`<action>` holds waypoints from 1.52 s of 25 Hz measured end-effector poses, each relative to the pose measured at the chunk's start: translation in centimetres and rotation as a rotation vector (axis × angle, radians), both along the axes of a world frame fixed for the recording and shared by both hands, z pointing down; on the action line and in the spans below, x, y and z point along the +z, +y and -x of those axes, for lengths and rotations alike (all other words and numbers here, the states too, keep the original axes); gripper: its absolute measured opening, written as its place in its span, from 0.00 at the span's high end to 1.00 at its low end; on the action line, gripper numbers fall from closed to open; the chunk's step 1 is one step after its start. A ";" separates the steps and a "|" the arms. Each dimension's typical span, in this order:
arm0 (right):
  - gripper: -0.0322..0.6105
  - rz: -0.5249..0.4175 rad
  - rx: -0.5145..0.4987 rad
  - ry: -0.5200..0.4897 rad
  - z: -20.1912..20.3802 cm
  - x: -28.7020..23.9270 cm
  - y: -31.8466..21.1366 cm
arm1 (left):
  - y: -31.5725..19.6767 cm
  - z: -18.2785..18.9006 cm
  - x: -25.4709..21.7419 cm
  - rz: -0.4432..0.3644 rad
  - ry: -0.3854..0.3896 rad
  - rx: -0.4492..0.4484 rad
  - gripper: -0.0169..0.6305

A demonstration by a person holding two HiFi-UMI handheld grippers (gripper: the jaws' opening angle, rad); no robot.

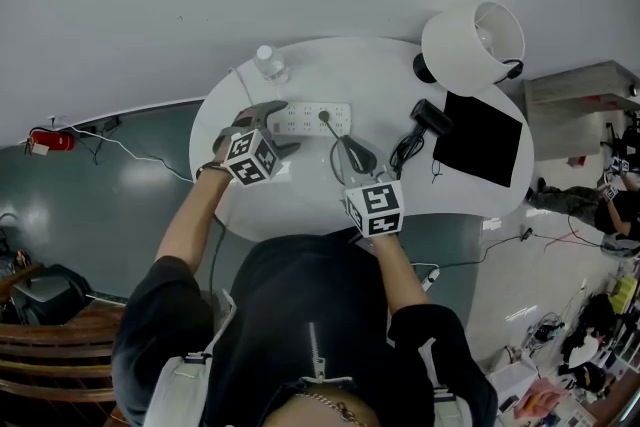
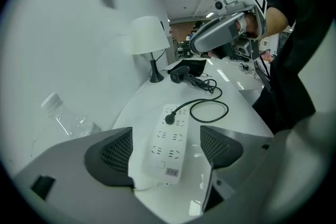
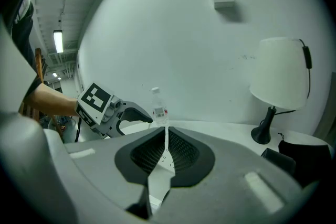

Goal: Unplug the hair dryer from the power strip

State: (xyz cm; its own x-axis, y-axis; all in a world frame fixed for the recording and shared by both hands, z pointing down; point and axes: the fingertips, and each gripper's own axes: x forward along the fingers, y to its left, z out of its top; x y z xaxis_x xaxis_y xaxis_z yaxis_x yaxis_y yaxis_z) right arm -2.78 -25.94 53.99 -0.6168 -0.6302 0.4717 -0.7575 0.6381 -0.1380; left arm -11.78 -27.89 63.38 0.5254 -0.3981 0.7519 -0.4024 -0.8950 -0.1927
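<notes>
Our left gripper (image 2: 167, 136), jaws wide, stands over the strip (image 2: 169, 157), ready to pin it; our right gripper (image 3: 165, 139), closed and empty, must open onto the plug (image 2: 170, 119).

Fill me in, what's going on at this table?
A person holds a gripper in each hand over a round white table. The left gripper is open, its jaws either side of the power strip's near end without pressing it. The right gripper is shut and empty, near the cord. The plug of the hair dryer is still in the strip.
</notes>
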 end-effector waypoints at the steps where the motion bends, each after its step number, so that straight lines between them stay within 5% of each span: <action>1: 0.94 0.001 -0.001 0.001 0.0 0.1 -0.2 | -0.2 -0.1 0.2 0.006 -0.012 0.013 0.38; 13: 0.94 0.031 -0.008 0.014 0.1 1.6 -1.9 | -1.4 -1.6 3.7 0.109 -0.146 0.170 0.35; 38: 0.94 0.090 0.006 0.017 -0.2 3.9 -2.2 | -2.0 -2.6 10.5 0.248 -0.331 0.258 0.35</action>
State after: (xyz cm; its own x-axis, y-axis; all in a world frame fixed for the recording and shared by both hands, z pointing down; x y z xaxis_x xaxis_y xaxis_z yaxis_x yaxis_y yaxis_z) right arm -2.59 -28.10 57.90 -0.6049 -0.5884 0.5366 -0.7637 0.6196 -0.1815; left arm -9.21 -29.86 73.84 0.2996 -0.0743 0.9512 -0.1147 -0.9925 -0.0414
